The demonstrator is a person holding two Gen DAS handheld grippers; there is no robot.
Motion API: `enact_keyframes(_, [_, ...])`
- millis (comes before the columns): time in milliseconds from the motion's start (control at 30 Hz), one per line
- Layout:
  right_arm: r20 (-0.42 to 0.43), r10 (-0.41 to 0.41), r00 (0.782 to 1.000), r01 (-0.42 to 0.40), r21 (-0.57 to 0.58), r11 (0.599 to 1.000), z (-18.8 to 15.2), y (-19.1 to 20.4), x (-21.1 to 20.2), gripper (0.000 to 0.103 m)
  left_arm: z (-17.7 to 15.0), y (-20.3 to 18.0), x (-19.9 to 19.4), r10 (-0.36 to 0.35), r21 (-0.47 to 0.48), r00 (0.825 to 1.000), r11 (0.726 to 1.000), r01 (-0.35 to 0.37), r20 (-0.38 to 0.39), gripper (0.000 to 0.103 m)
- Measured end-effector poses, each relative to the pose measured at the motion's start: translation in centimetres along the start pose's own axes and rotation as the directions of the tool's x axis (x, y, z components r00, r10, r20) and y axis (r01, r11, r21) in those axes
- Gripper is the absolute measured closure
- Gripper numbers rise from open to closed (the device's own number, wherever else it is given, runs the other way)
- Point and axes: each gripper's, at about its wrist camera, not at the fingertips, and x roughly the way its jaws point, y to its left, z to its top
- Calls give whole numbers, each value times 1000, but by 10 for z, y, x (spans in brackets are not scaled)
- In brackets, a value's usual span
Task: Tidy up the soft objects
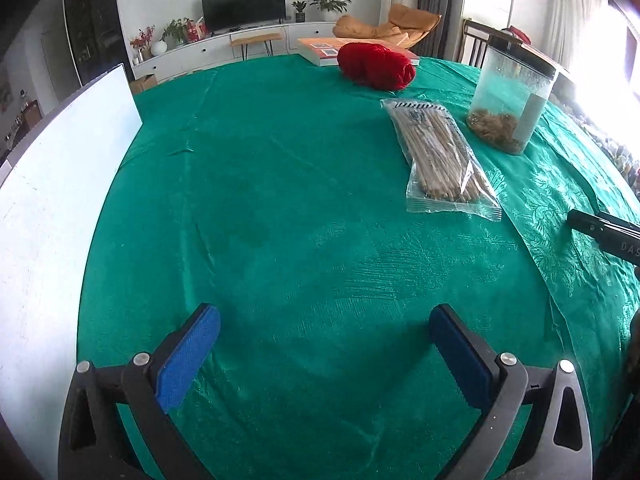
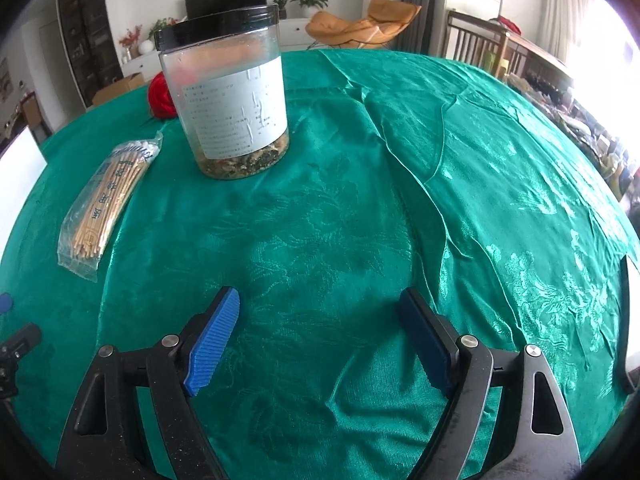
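A red ball of yarn [image 1: 376,66] lies at the far side of the green tablecloth [image 1: 280,208]; in the right wrist view it peeks out behind the jar [image 2: 160,96]. A clear bag of wooden sticks [image 1: 440,156] lies right of centre, also in the right wrist view [image 2: 108,196]. My left gripper [image 1: 324,352] is open and empty above bare cloth, far from the yarn. My right gripper [image 2: 320,336] is open and empty above the cloth, short of the jar. Its black body shows at the left wrist view's right edge [image 1: 604,232].
A clear plastic jar with a black lid [image 2: 228,92] holds dried bits at its bottom; it also shows in the left wrist view [image 1: 512,96]. An orange-and-white flat box [image 1: 320,50] lies behind the yarn. A white board [image 1: 60,184] stands at the table's left edge.
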Motion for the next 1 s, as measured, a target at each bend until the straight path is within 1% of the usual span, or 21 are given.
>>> enact_keyframes(533, [2, 16, 1000, -16, -4, 1000, -2, 1, -2, 17, 0, 0, 0, -1, 0, 1000, 1000, 1, 0, 0])
enact_keyframes(567, [2, 17, 1000, -17, -4, 1000, -2, 1, -2, 17, 0, 1, -1, -1, 7, 1000, 1000, 1, -3, 0])
enact_keyframes(633, [1, 17, 1000, -17, -6, 1000, -2, 2, -2, 17, -1, 4, -3, -5, 15, 999, 1000, 6, -37, 0])
enact_keyframes(667, [-2, 19, 1000, -19, -11, 1000, -2, 3, -1, 15, -3, 9, -5, -2, 11, 999, 1000, 3, -42, 0])
enact_keyframes(733, [-24, 16, 1000, -17, -17, 1000, 0, 5, 0, 14, -11, 14, -9, -1, 3, 1000, 1000, 1, -14, 0])
enact_keyframes(767, [-56, 21, 998, -22, -17, 1000, 3, 9, 0, 14, -14, 16, -10, -7, -2, 1000, 1000, 7, 1, 0])
enact_keyframes(800, [-69, 50, 996, -51, -12, 999, 6, 17, -3, 15, -15, 17, -11, -8, -8, 1000, 1000, 8, 5, 0])
enact_keyframes(833, [-68, 120, 990, -120, -6, 993, 9, 29, -6, 14, -15, 16, -10, 2, -4, 1000, 1000, -2, 3, 0])
enact_keyframes(867, [-64, 180, 982, -181, -7, 983, 14, 44, -10, 15, -14, 15, -9, 7, -5, 1000, 1000, -7, 3, 0])
enact_keyframes(933, [-58, 272, 960, -274, -22, 962, 30, 82, -11, 15, -13, 14, -9, 8, -10, 1000, 1000, -8, 3, 0])
enact_keyframes(967, [-70, 304, 950, -306, -20, 952, 40, 101, -6, 15, -13, 14, -9, 7, -11, 1000, 1000, -7, 4, 0])
enact_keyframes(1000, [-86, 318, 944, -320, -10, 947, 52, 118, 2, 15, -14, 14, -9, 7, -11, 1000, 1000, -7, 4, 0])
